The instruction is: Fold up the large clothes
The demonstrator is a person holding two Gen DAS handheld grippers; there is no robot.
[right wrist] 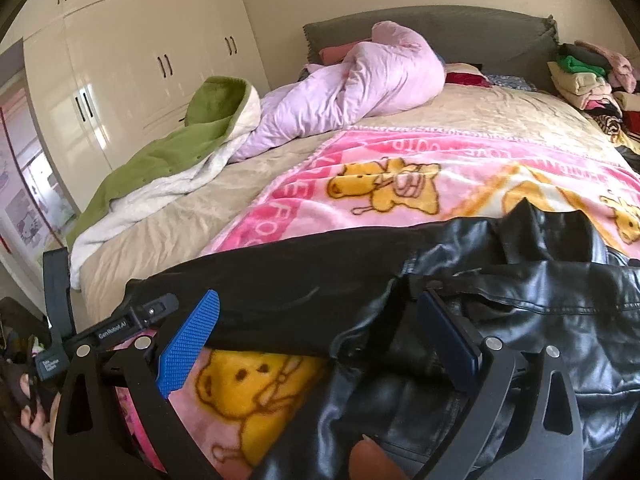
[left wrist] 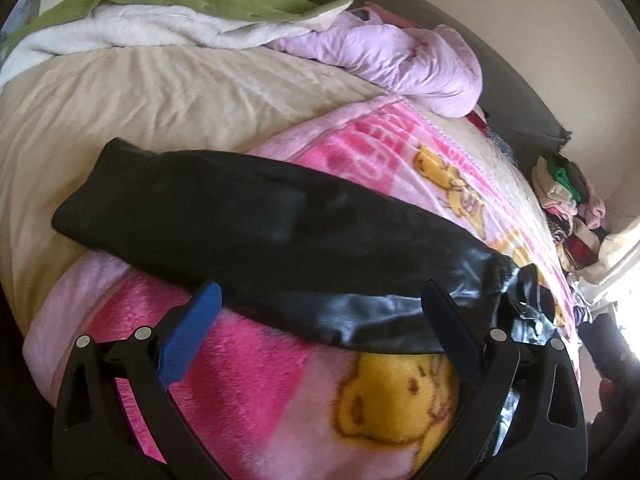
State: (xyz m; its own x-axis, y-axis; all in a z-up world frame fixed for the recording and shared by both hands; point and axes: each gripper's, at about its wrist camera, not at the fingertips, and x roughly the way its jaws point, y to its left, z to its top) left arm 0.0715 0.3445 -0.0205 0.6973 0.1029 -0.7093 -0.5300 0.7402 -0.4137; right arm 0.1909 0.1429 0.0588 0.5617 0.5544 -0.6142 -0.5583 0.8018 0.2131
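Note:
A black leather jacket (left wrist: 248, 216) lies across a pink cartoon-bear blanket (left wrist: 248, 344) on the bed, one long sleeve stretched toward the left. My left gripper (left wrist: 320, 300) is open just above the sleeve's near edge, its blue pads on either side of the leather and nothing clamped. In the right wrist view the jacket's crumpled body (right wrist: 540, 304) fills the lower right. My right gripper (right wrist: 320, 304) is open over it, where the sleeve joins the body. A fold of leather rises between its fingers, close to the right finger (right wrist: 448, 332).
A beige sheet (left wrist: 120, 100) covers the bed. A green and white fleece (right wrist: 168, 152) and a lilac duvet (right wrist: 360, 84) are heaped near the grey headboard (right wrist: 460, 28). Folded clothes (right wrist: 588, 76) are stacked at the far right. White wardrobes (right wrist: 140, 60) stand to the left. A fingertip (right wrist: 372, 460) shows at the bottom.

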